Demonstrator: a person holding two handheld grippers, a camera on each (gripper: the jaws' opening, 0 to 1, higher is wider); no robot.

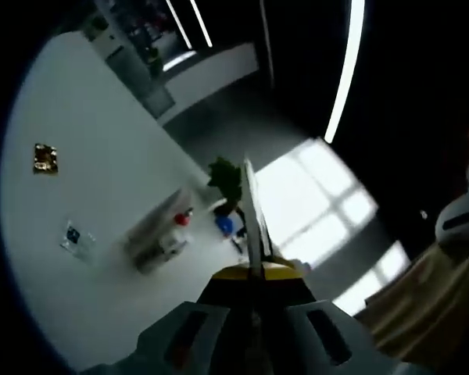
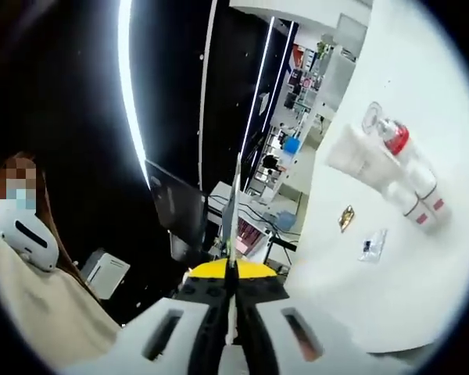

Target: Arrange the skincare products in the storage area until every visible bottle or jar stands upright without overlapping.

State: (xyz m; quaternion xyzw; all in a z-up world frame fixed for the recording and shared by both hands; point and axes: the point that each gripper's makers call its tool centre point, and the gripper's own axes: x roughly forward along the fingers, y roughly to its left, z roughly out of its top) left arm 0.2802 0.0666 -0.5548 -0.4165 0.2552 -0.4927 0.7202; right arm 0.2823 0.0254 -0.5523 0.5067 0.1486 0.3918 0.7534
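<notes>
Bottles [image 2: 399, 176] lie in a cluster on our white table [image 2: 422, 266], well beyond both grippers [image 1: 250, 234] [image 2: 231, 234], whose jaws are pressed together on nothing; the left gripper view adds a blue cap [image 1: 224, 224].

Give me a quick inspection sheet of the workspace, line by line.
Surface: white table, mostly bare.
Job's things: skincare bottles clustered together, apparently lying down, one with a red cap.
Clutter: gold packet; clear sachet.
Grippers: left gripper and right gripper both shut, holding nothing, away from the bottles.
Cables: nothing seen.
Surroundings: dark ceiling with light strips; shelving behind; a person's beige sleeve.
</notes>
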